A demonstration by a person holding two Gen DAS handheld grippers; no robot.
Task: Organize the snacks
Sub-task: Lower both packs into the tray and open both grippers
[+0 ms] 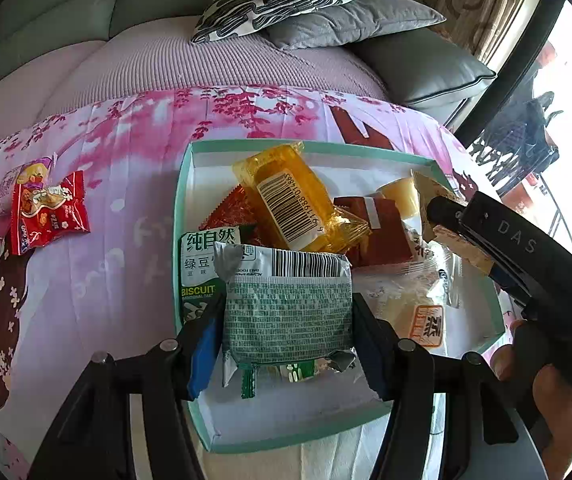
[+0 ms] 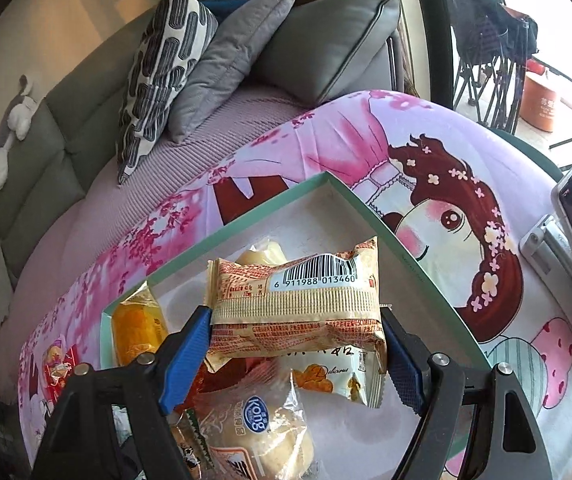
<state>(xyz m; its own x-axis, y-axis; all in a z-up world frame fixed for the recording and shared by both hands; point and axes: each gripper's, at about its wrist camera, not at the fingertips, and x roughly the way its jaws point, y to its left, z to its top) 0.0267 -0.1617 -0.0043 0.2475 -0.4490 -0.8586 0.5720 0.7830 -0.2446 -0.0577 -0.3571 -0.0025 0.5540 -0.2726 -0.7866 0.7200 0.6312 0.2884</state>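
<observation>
Shallow mint-rimmed white cardboard box [image 1: 184, 200] holds mixed snack packets; left gripper [image 1: 286, 320] clamps green foil biscuit pack [image 1: 288, 312], right gripper [image 2: 296, 328] clamps tan pastry packet [image 2: 298, 308], long axis crosswise.

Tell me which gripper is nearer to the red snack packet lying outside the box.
Left. The left gripper, holding a green biscuit packet over the box, has the red packet off to its left; the right gripper is over the box's far side.

Green biscuit pkt [image 1: 288, 304] & tan pkt [image 2: 296, 304] above mint box [image 1: 180, 200] (snack-filled), red pkt [image 1: 46, 210] outside.
</observation>
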